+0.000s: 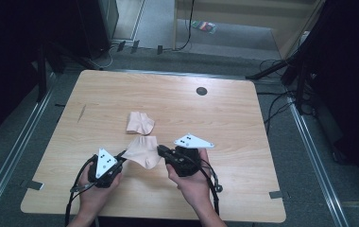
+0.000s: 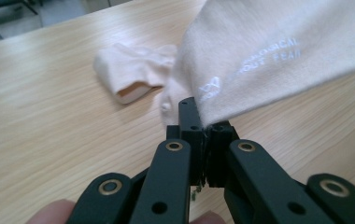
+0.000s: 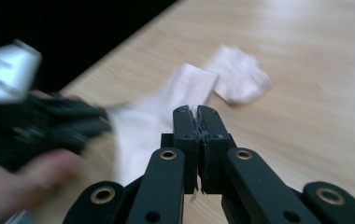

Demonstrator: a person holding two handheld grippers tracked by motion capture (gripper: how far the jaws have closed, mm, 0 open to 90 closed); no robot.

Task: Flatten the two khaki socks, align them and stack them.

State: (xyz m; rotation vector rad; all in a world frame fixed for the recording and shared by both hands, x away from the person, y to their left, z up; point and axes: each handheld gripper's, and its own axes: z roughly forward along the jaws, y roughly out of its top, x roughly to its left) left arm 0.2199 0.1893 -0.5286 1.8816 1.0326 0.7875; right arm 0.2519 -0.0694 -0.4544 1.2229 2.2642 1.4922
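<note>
**Sock held taut between two grippers above the table**

The left gripper and the right gripper each clenched an end of the pale pink sock, which hung stretched between them just above the table. In the left gripper view the jaws were pressed together on the sock's edge; in the right gripper view they pinched its ribbed cuff. The second sock lay crumpled on the table, just beyond the held sock and apart from it. The step looked like spreading the held sock flat; the next move would call for lowering both ends evenly near the second sock. White lettering on the held sock was too blurred to read.
</note>
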